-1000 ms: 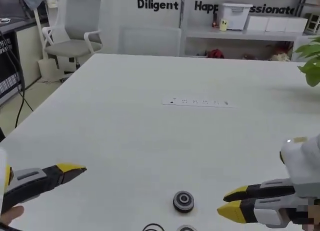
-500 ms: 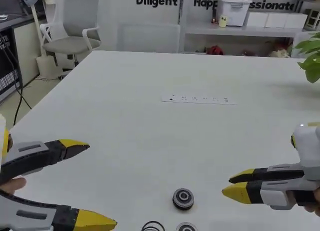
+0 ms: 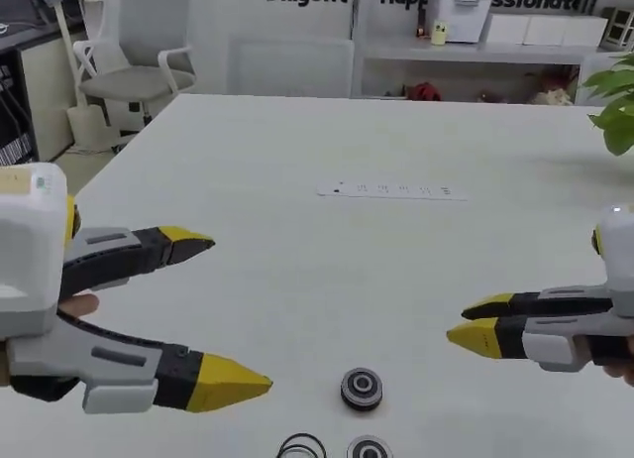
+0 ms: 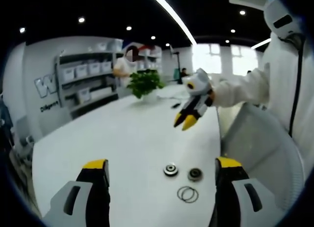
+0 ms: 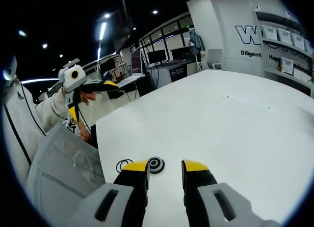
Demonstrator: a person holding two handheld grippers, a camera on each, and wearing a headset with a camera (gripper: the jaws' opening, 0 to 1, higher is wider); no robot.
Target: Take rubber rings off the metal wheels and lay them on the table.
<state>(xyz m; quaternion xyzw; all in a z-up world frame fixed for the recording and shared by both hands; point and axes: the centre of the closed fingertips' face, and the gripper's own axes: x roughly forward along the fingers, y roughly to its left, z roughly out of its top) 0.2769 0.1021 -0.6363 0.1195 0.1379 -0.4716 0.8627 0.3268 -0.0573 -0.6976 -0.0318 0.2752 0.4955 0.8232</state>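
Near the front edge of the white tabletop (image 3: 297, 250), in the head view, a metal wheel (image 3: 362, 389) stands free. A second wheel (image 3: 369, 448) and two loose rubber rings (image 3: 300, 446) lie at the bottom of the picture, the rings just left of that wheel. The left tool (image 3: 223, 314) hangs above the tabletop at the left, its jaws spread wide and holding nothing. The right tool (image 3: 468, 322) hovers at the right, its jaws a narrow gap apart and also holding nothing. A power strip (image 3: 391, 190) lies farther back, well apart from the wheels.

In the left gripper view, the left tool (image 4: 162, 164) frames both wheels (image 4: 170, 169) between its wide jaws, with the rubber rings (image 4: 187, 193) nearer the camera. The right tool (image 4: 189, 120) points down beyond them, before a plant (image 4: 144, 82).

In the right gripper view, the right tool (image 5: 165, 165) shows its narrow gap. One metal wheel (image 5: 156, 164) sits just past its left jaw tip, and the rubber rings (image 5: 122, 164) lie farther left. The left tool (image 5: 91, 98) is raised beyond.
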